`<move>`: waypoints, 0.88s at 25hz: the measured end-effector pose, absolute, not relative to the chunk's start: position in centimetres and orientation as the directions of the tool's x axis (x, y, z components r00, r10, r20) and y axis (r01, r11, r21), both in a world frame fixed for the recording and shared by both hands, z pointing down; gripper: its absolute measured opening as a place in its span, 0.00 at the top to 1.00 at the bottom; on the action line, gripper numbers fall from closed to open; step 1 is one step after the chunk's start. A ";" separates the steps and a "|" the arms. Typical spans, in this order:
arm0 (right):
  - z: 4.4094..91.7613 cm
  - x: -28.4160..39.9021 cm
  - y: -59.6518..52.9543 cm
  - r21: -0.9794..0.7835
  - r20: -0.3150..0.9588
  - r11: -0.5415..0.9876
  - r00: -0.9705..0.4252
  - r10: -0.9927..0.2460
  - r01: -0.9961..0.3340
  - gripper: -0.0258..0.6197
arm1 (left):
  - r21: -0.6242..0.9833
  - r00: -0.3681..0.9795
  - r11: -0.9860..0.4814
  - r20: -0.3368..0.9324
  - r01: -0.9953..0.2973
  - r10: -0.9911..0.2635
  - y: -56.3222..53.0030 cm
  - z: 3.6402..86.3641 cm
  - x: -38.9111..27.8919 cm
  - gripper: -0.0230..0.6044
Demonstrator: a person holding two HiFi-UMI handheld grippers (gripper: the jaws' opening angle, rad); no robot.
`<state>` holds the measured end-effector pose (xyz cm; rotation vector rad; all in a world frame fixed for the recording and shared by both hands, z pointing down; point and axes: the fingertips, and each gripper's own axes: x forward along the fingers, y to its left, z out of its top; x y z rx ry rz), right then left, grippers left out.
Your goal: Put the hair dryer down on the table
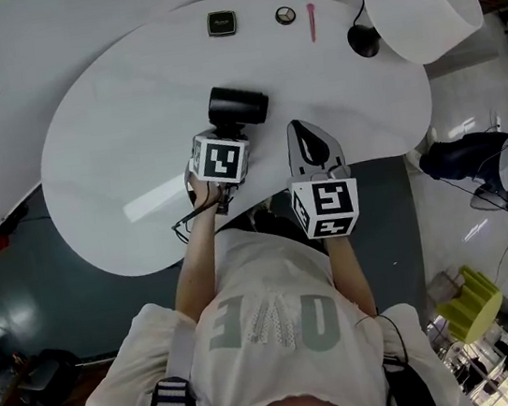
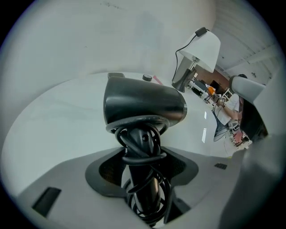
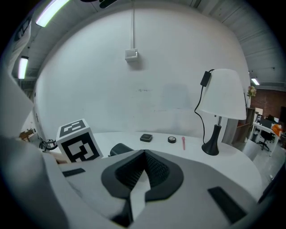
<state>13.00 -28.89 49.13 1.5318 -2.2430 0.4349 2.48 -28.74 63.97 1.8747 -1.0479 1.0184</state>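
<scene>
While left gripper (image 1: 223, 136) fingers clamp the hair dryer (image 2: 143, 105) over open table (image 1: 119, 123) middle, right gripper (image 1: 305, 129) fingers closed, empty.

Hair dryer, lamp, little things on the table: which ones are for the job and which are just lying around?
For the job:
hair dryer
left tool, gripping it
table, where it goes

Just lying about:
lamp
black square case
small round case
pink stick
right tool, shut and empty

Grips dryer (image 2: 144, 105) in tool (image 2: 143, 167) by handle wound with cord (image 2: 139, 157), barrel crosswise over white bench (image 2: 58, 123). Looks past to lamp (image 2: 202, 48), small items (image 2: 147, 78).
</scene>
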 end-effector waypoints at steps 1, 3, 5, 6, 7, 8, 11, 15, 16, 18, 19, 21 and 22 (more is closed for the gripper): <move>49.3 13.0 -28.8 -0.034 0.485 0.355 -0.326 -0.812 -0.934 0.95 | 0.218 0.345 -0.384 0.889 -0.897 -0.301 -28.7 64.2 2.5 0.58; 49.5 13.1 -28.6 -0.031 0.490 0.355 -0.324 -0.809 -0.934 0.95 | 0.216 0.343 -0.381 0.887 -0.899 -0.309 -28.7 64.5 2.6 0.58; 49.5 13.2 -28.4 -0.033 0.492 0.352 -0.322 -0.809 -0.935 0.95 | 0.208 0.339 -0.380 0.885 -0.901 -0.319 -28.7 64.5 2.7 0.58; 49.6 13.2 -28.4 -0.035 0.492 0.352 -0.323 -0.809 -0.935 0.95 | 0.202 0.335 -0.381 0.885 -0.902 -0.324 -28.7 64.5 2.8 0.58; 49.6 13.1 -28.3 -0.037 0.492 0.354 -0.325 -0.808 -0.935 0.95 | 0.195 0.331 -0.383 0.885 -0.903 -0.328 -28.7 64.5 2.8 0.57; 49.6 13.0 -28.2 -0.038 0.492 0.357 -0.329 -0.806 -0.933 0.95 | 0.189 0.327 -0.385 0.885 -0.903 -0.331 -28.7 64.6 2.8 0.57; 49.7 12.2 -27.9 -0.040 0.491 0.374 -0.344 -0.800 -0.927 0.95 | 0.182 0.322 -0.388 0.885 -0.903 -0.336 -28.6 64.7 2.8 0.57; 49.8 11.5 -27.3 -0.041 0.492 0.394 -0.362 -0.792 -0.918 0.95 | 0.177 0.317 -0.389 0.888 -0.904 -0.333 -28.6 64.7 2.8 0.57; 49.8 11.4 -27.1 -0.040 0.493 0.396 -0.363 -0.791 -0.917 0.95 | 0.170 0.312 -0.393 0.890 -0.904 -0.333 -28.6 64.8 2.9 0.57; 49.8 11.3 -26.8 -0.037 0.492 0.400 -0.365 -0.790 -0.916 0.95 | 0.149 0.298 -0.410 0.896 -0.900 -0.329 -28.6 64.8 2.9 0.57; 49.8 11.3 -26.7 -0.036 0.490 0.402 -0.367 -0.791 -0.915 0.95 | 0.136 0.289 -0.420 0.900 -0.897 -0.326 -28.6 64.9 2.9 0.57; 49.8 11.2 -26.4 -0.033 0.485 0.407 -0.371 -0.792 -0.913 0.95 | 0.114 0.272 -0.431 0.906 -0.895 -0.324 -28.5 65.0 3.1 0.57; 49.7 11.2 -26.3 -0.032 0.484 0.408 -0.371 -0.792 -0.913 0.95 | 0.105 0.265 -0.433 0.907 -0.895 -0.327 -28.5 65.1 3.2 0.57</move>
